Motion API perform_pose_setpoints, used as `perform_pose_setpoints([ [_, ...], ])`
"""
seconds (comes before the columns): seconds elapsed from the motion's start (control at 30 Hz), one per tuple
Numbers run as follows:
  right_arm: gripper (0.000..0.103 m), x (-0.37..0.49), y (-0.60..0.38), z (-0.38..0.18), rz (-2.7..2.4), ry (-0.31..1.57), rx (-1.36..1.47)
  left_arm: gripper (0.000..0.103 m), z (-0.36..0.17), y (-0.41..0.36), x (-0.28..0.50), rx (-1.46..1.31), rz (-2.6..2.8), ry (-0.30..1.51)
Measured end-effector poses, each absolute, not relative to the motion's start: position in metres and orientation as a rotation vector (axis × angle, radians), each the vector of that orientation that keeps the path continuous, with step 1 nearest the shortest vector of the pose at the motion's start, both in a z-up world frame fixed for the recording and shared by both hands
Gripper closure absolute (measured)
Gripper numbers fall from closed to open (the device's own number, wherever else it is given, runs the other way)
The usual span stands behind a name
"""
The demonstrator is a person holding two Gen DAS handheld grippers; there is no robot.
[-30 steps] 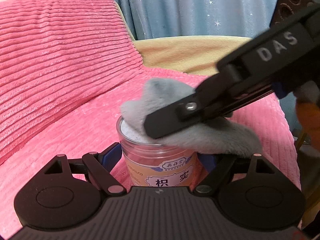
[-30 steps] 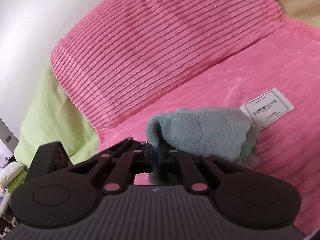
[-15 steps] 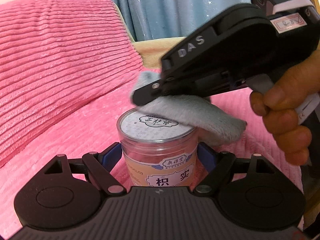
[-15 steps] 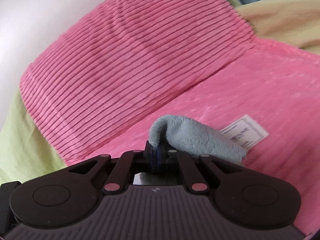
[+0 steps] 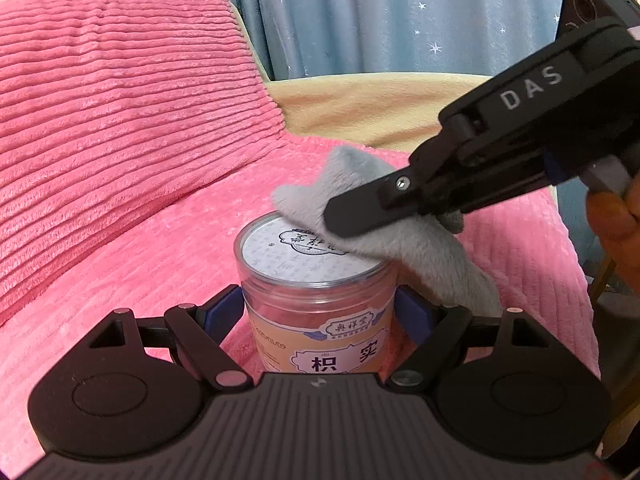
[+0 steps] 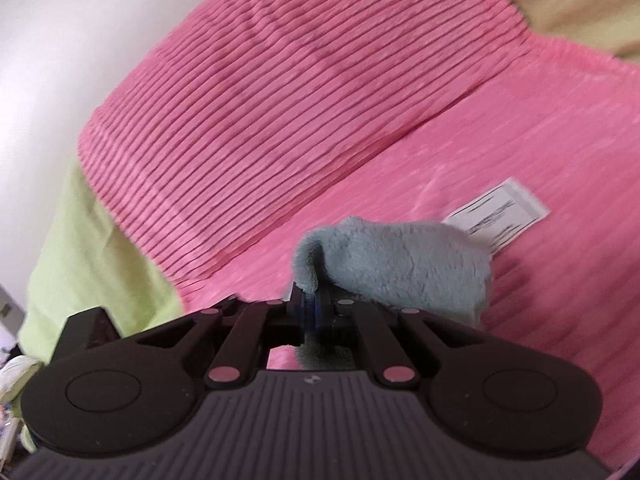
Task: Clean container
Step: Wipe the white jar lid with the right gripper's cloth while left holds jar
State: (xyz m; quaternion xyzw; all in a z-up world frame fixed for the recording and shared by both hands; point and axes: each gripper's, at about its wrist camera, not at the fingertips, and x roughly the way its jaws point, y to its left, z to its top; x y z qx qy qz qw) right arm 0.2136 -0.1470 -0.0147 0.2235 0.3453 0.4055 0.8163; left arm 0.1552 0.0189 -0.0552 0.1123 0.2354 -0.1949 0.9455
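Observation:
A clear plastic jar [image 5: 318, 300] with a white printed lid [image 5: 304, 256] and an orange label stands upright on the pink bedding. My left gripper [image 5: 320, 312] is shut on the jar, its blue pads pressed to both sides. My right gripper [image 5: 340, 222] comes in from the upper right, shut on a grey fluffy cloth [image 5: 404, 240] that lies over the far right part of the lid. In the right wrist view the same cloth [image 6: 400, 268] hangs forward from the closed fingers of the right gripper [image 6: 314, 304]; the jar is hidden beneath it.
A pink ribbed pillow [image 5: 112, 100] lies to the left, on a pink blanket [image 5: 160, 264] carrying a white tag [image 6: 500, 212]. Tan bedding [image 5: 360, 108] and a blue starred curtain [image 5: 400, 16] stand behind. A hand [image 5: 616, 232] grips the right gripper's handle. Green sheet [image 6: 88, 248] shows at the left.
The right gripper with the cloth lifted off the lid and swung up and back, then came down again onto the lid's right side. The left gripper and jar stayed still.

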Motion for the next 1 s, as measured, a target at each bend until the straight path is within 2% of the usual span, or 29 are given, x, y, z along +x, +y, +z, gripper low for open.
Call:
perform_pose_setpoints([
  [0.53, 0.102, 0.222, -0.110, -0.010, 0.804, 0.659, 0.415, 0.021, -0.055, 0.022, 0.153, 0.204, -0.390, 0.483],
  [1.0, 0.102, 0.213, -0.145, -0.008, 0.781, 0.672, 0.402, 0.021, -0.055, 0.028, 0.157, 0.210, -0.411, 0.481],
])
